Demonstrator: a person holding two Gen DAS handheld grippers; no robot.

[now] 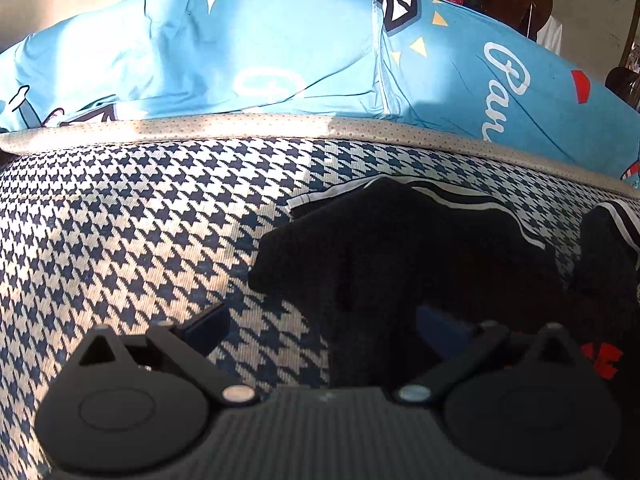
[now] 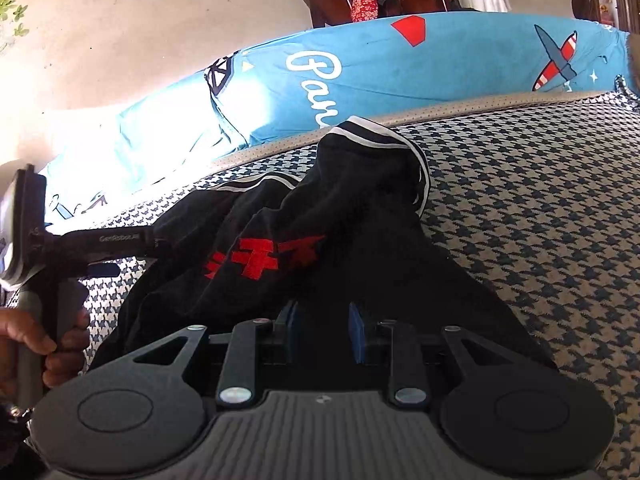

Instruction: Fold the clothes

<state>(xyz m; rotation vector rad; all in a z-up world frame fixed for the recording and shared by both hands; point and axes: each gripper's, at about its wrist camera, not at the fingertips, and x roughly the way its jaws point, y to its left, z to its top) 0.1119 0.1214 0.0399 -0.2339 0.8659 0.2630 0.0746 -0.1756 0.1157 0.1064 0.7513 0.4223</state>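
While the black garment (image 2: 320,240) sits crumpled on the houndstooth cover (image 2: 520,220), the right gripper (image 2: 322,332) has its jaws partly apart right over the fabric, not pinching anything. Left gripper (image 1: 320,328) is spread wide, one finger (image 1: 206,326) over bare cover, the other against the garment.
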